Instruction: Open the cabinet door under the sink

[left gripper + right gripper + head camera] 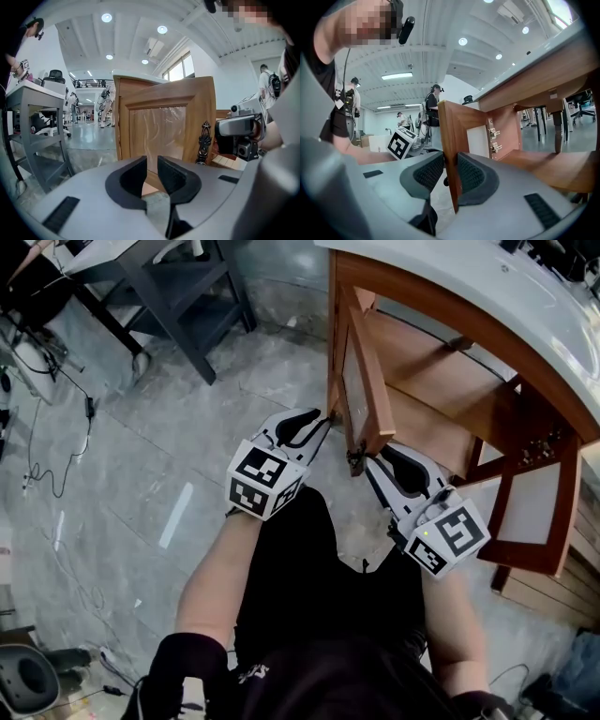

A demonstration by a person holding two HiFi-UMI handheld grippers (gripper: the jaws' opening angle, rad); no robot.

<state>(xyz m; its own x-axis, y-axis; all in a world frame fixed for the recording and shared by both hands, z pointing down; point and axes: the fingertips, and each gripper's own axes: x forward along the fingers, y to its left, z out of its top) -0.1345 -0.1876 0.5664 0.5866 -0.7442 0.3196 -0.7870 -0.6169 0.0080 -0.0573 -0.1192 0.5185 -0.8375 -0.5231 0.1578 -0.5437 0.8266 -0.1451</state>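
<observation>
Cabinet door [361,381] stands swung out from the under-sink cabinet, between the two grippers. Right gripper [377,465] pinches its free edge. Only the right gripper view shows pads on both faces, with metal hinges [492,134] beyond. Left gripper [317,420], just beside the door's front, has its jaws slightly apart with nothing between them. Its view alone shows the ornate handle [204,143] clearly. Grey tiled floor [187,427] lies below. The countertop [487,287] is cut off.
</observation>
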